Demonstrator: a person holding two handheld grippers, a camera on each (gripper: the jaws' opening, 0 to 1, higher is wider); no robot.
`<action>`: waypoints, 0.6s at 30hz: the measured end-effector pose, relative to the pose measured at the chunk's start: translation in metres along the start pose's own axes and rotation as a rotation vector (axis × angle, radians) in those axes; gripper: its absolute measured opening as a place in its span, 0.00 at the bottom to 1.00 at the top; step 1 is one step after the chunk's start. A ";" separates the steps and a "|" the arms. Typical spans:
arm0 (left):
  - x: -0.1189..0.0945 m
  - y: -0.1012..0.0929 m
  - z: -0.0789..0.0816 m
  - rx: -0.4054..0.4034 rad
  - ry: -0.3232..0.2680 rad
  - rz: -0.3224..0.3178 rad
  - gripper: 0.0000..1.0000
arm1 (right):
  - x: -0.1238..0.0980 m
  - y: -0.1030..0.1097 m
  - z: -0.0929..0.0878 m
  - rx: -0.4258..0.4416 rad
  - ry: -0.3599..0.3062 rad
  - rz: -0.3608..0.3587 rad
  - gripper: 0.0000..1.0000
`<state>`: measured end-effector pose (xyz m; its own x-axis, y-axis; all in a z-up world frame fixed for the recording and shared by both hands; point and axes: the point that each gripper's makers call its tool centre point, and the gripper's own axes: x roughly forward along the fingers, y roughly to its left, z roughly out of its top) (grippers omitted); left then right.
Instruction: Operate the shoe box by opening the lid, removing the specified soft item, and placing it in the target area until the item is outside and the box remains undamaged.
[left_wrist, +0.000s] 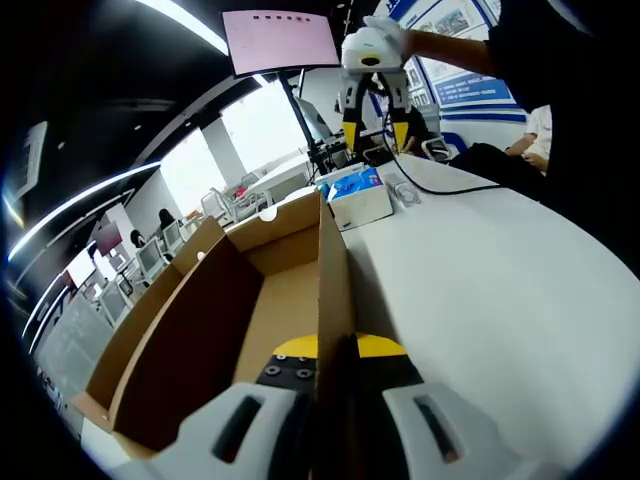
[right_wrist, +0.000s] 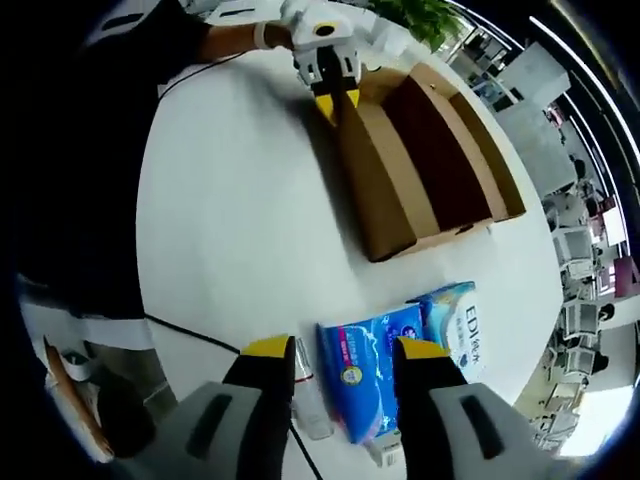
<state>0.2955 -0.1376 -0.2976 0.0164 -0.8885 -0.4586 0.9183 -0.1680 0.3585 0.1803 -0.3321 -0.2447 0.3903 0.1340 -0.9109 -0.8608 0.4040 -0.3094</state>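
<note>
An open brown cardboard shoe box (left_wrist: 200, 320) lies on the white table (left_wrist: 480, 280); its inside looks bare. My left gripper (left_wrist: 335, 352) is shut on the box's right side wall, whose edge runs up between the jaws. The right gripper view shows the same box (right_wrist: 420, 160) with the left gripper (right_wrist: 332, 100) clamped on its near corner. My right gripper (right_wrist: 344, 350) is open, hovering over a blue soft pack (right_wrist: 362, 375) that lies on the table outside the box. In the left gripper view, the right gripper (left_wrist: 375, 128) hangs above that pack (left_wrist: 355, 185).
A blue and white carton (right_wrist: 455, 325) lies beside the soft pack, and a small clear packet (right_wrist: 305, 395) on its other side. A black cable (right_wrist: 190, 330) crosses the table. A person's dark sleeve (left_wrist: 560, 90) reaches in. Office chairs and a screen (left_wrist: 280, 40) stand behind.
</note>
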 end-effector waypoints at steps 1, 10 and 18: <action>0.000 0.000 0.000 0.000 0.000 0.000 0.08 | 0.000 -0.004 0.004 0.007 -0.011 -0.006 0.39; 0.000 0.000 0.000 0.001 -0.001 0.000 0.08 | -0.002 -0.040 0.046 0.125 -0.137 -0.055 0.45; 0.000 0.000 0.000 0.001 -0.001 -0.001 0.08 | -0.004 -0.063 0.054 0.200 -0.158 -0.104 0.50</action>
<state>0.2955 -0.1376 -0.2979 0.0157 -0.8887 -0.4582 0.9180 -0.1688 0.3588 0.2504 -0.3095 -0.2068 0.5327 0.2157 -0.8183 -0.7379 0.5919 -0.3244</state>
